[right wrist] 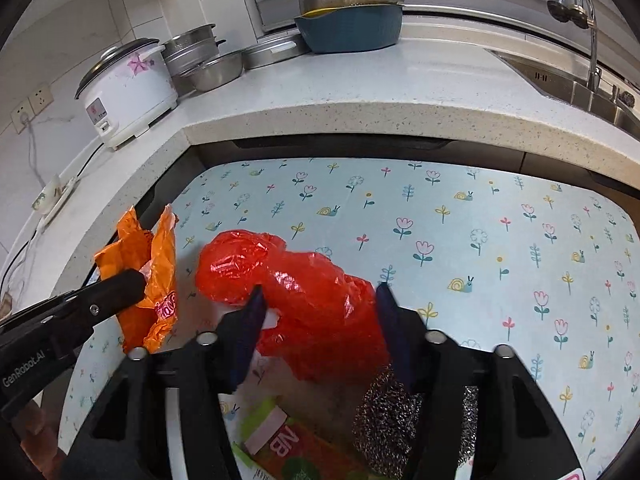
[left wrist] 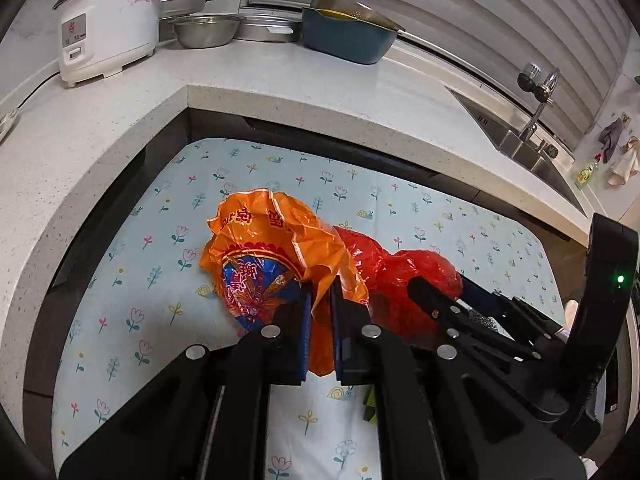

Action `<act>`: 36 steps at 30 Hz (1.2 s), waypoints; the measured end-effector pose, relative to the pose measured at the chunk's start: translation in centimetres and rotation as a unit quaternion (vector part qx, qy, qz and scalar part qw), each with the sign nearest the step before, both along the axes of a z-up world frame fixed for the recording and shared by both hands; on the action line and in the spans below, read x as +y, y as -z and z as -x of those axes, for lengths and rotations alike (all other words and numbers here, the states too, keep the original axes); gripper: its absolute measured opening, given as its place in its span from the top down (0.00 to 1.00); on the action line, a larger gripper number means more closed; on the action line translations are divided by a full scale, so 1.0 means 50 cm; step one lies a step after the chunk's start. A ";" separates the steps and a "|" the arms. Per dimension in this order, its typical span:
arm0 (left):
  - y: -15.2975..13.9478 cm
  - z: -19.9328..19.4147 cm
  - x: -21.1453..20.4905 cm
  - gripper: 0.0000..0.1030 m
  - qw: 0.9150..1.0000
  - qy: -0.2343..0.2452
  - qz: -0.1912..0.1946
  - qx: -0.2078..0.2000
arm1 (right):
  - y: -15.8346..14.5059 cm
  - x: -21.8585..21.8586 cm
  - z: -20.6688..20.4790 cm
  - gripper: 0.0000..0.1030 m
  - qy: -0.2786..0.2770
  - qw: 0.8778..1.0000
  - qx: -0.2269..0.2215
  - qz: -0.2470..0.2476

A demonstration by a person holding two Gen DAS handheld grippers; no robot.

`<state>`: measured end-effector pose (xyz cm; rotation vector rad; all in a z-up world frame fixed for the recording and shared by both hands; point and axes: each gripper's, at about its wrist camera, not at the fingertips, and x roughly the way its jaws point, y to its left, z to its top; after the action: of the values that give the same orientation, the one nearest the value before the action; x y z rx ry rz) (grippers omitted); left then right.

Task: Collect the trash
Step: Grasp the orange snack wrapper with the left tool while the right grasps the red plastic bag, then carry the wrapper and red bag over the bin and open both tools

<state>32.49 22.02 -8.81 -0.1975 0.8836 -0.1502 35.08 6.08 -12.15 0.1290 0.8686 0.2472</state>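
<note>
Left gripper (left wrist: 320,292), seen along its own fingers: the two blue pads are drawn close together and clamp a fold of the orange plastic wrapper (left wrist: 276,248), whose crumpled body, printed in blue and red, spreads forward and to the left over the flower-patterned cloth (left wrist: 440,216). Directly right of the wrapper, and touching it in this view, lies the red plastic bag (left wrist: 384,276), a wrinkled, translucent bundle resting on the same cloth. Right gripper (right wrist: 318,304), seen from its own camera: the fingers stand wide apart on either side of the red bag, with the left fingertip (right wrist: 256,300) at the bag's edge and the right one just beside its far side; whether either pad actually presses the plastic cannot be told from this angle. Beneath and between these fingers, close to the lens, sit a steel wool scrubber (right wrist: 388,420) and an orange-and-green package (right wrist: 288,444), both partly hidden by the gripper body. In the background, a speckled stone countertop (left wrist: 280,80) wraps around the cloth-covered surface and carries a white rice cooker (left wrist: 106,32), a steel bowl (left wrist: 206,30) with stacked steel pans, and a blue basin (left wrist: 348,38); a sink (left wrist: 532,152) with a faucet (left wrist: 540,100) lies to the right.
</note>
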 end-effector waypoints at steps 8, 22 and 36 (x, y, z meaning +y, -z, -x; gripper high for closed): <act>-0.039 0.010 -0.038 0.92 1.000 0.010 0.000 -0.018 | -0.072 -0.052 0.021 0.92 0.021 0.998 -0.046 -0.021; -0.185 0.086 -0.276 0.92 0.992 0.098 0.002 -0.078 | -0.229 -0.295 0.153 0.92 0.113 0.986 -0.119 -0.017; -0.212 0.183 -0.581 0.92 0.973 0.212 -0.010 -0.087 | -0.247 -0.602 0.323 0.92 0.233 0.963 -0.131 -0.021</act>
<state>23.32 -7.03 1.79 0.0264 0.7424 -0.5495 18.92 -24.00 0.19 0.3275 0.5491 -0.1566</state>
